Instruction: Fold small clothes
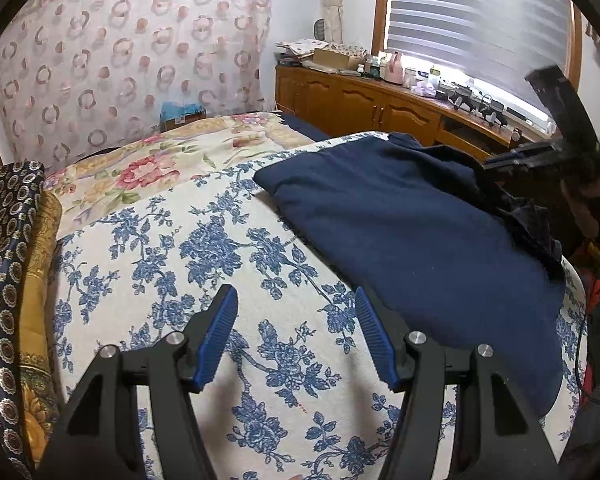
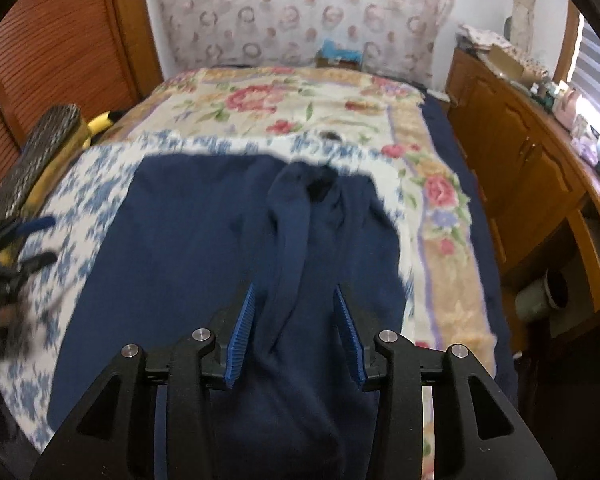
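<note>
One bed, one navy garment spread at its near edge. Two grippers: the right gripper straddles a raised fold, jaws parted; the left gripper gapes empty beside the garment.

A garment is spread on a cloth laid over the near part of the bed. In the left wrist view the garment lies to the right of the left tool, which is held above bare cloth. In the right wrist view a raised fold of the garment runs between the parted fingers of the right tool, seemingly untouched, though the view is blurred. A cabinet stands right of the bed, beneath a window. A curtain hangs behind the bed.
</note>
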Available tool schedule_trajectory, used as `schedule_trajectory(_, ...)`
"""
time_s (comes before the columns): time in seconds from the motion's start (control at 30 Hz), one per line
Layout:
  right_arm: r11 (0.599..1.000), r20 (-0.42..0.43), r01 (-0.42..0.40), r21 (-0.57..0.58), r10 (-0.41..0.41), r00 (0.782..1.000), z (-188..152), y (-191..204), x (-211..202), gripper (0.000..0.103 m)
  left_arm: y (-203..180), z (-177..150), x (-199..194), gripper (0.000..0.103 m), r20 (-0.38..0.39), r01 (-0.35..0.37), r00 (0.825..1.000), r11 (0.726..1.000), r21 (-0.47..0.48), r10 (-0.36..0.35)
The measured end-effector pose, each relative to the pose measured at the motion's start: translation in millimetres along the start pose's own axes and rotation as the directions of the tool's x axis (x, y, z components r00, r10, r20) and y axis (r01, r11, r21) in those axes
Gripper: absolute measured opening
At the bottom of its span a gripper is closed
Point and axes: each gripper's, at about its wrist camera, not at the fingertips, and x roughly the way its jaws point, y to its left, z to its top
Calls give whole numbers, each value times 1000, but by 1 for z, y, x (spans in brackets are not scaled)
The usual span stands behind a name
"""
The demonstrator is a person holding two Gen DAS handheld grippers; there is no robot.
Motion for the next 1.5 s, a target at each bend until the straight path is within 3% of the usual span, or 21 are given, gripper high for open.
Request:
schedule_trajectory(0.4, 999, -78, 29, 18, -27, 997, -57, -7, 0, 41, -15, 8, 0, 61, -9, 4, 1000, 1000, 12, -4)
schedule_trajectory(0.43, 1000, -75, 16, 20, -15, 997, -60, -9, -3, 34, -18, 9, -1, 61, -10, 4, 1000, 1000, 17, -4)
schedule_trajectory(0.47, 1000, -69, 1, 22, 0, 998, -63, -10, -6, 15, -21, 10, -1, 61, -12, 6, 1000, 1000, 21, -6)
schedule_trajectory(0.5, 1000, -66, -15, 19, 16, 998, -67, -12, -11, 8, -23, 10, -2, 61, -14, 8, 1000, 1000, 24, -7)
schedule_trajectory(0.6, 999, -43, -30, 14, 31, 999, -79, -16, -25, 3, -33, 14, -3, 61, -18, 15, 1000, 999, 41, -14)
schedule_trajectory(0.9, 1000, 3, 11, 29, -11, 1000, -105, -27, -62, 3, -64, 29, -4, 61, -11, 36, 999, 995, 95, -35)
schedule_trajectory(1.1, 996, 62, 38, 85, -44, 997, -107, -39, -71, 21, -78, 38, 9, 61, -29, 57, 998, 994, 97, -55)
schedule_trajectory(1.3, 1000, 109, -7, 26, 4, 994, -88, -19, -63, 28, -88, 37, 33, 61, -84, 64, 995, 992, 109, -55)
schedule_trajectory(1.5, 999, 135, -39, -7, 40, 990, -42, -24, -38, 31, -87, 27, 54, 61, -144, 55, 989, 993, 100, -40)
